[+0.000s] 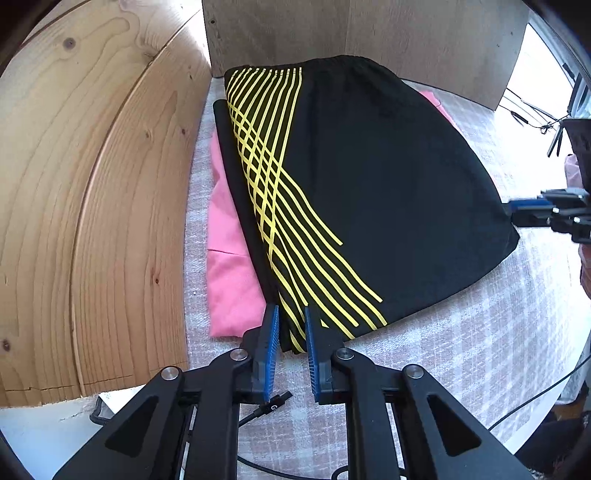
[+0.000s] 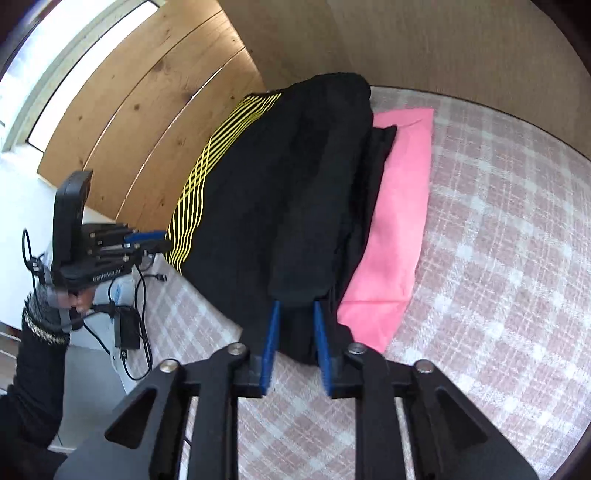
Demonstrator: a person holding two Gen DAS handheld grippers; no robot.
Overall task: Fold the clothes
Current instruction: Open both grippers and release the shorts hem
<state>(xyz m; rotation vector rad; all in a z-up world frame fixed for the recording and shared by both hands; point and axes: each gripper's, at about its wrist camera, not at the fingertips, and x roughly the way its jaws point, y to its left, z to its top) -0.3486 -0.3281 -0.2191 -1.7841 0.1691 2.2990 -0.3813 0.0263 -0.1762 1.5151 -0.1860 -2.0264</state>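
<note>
Black shorts with yellow stripes [image 1: 369, 192] lie folded on a folded pink garment [image 1: 229, 280] on the checked cloth. My left gripper [image 1: 290, 314] is open, its blue pads either side of the shorts' near striped corner. My right gripper [image 2: 297, 308] is open, its pads straddling the shorts' [image 2: 280, 199] black edge fold. In the left wrist view the right gripper [image 1: 517, 206] sits at the shorts' right corner. In the right wrist view the left gripper [image 2: 155, 238] sits at the striped corner. The pink garment [image 2: 391, 236] shows beside the shorts.
A pink and white checked cloth [image 1: 461, 362] covers the surface. A wooden panel [image 1: 92, 203] stands on the left and a board wall [image 1: 369, 33] at the back. Cables and a black adapter [image 2: 127, 332] lie off the cloth's edge.
</note>
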